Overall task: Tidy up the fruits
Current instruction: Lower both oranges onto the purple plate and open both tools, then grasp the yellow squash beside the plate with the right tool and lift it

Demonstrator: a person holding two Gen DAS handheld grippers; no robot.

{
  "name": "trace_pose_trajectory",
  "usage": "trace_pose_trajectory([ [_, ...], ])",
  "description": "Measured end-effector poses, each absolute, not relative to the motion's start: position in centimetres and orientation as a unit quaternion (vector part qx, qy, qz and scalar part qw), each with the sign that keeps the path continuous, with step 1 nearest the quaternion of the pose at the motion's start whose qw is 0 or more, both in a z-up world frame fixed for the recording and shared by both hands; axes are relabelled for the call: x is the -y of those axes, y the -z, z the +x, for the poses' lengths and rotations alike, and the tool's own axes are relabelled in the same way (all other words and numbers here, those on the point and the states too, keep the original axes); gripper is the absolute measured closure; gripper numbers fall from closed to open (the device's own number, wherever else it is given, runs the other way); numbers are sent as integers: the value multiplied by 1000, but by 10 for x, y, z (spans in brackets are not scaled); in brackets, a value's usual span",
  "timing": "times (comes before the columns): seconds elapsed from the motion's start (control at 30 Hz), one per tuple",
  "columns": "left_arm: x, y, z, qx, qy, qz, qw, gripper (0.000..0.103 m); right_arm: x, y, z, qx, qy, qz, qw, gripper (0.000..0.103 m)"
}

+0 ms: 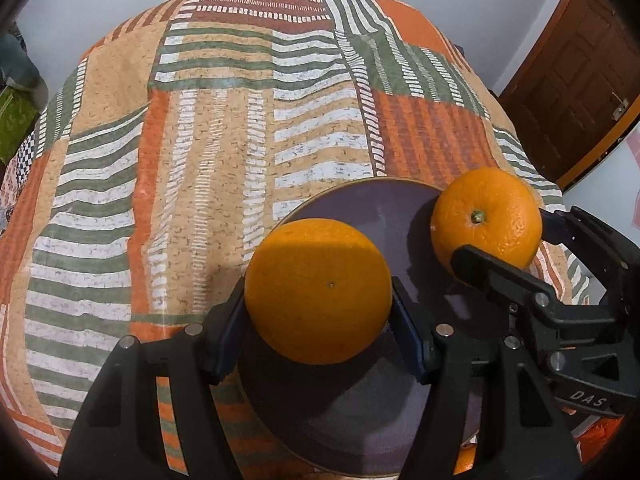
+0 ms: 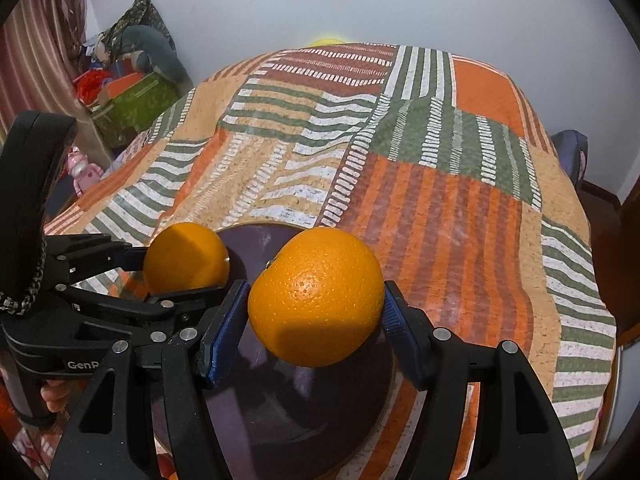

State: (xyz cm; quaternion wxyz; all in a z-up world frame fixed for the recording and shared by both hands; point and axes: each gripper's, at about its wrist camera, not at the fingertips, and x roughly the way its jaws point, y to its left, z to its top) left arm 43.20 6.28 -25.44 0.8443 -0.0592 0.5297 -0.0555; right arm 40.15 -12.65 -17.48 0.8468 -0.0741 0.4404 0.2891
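Your left tool [image 1: 318, 292] and right tool [image 2: 316, 298] each clamp an orange about half-open, both over the plate [image 1: 384, 208] near the counter's front edge. Pads grip the widest part so neither rolls before set-down.

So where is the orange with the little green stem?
The orange with the stem is squeezed in the right gripper, over the right side of the dark plate, beside the other orange in the left gripper.

Two close wrist views, steeply downward, sharing the dark plate [image 1: 400, 208].
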Motion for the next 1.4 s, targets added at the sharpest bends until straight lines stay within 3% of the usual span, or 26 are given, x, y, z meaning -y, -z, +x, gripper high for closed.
trace_pose_trajectory([
  [0.37, -53, 259, 437, -541, 62, -32, 838, 39, 131, 183, 407, -458, -294, -77, 835, 40],
  [0.53, -51, 260, 433, -547, 77, -29, 833, 38, 133, 177, 403, -442, -289, -90, 844, 26],
  [0.63, -53, 250, 428, -527, 78, -37, 846, 35, 133, 169, 397, -427, -291, -99, 850, 26],
  [0.77, -57, 230, 419, -494, 72, -39, 866, 22, 139, 160, 391, -421, -291, -86, 854, 25],
  [1.4, -49, 188, 347, -469, 54, -7, 882, 22, 194, 131, 321, -399, -267, -68, 875, 25],
])
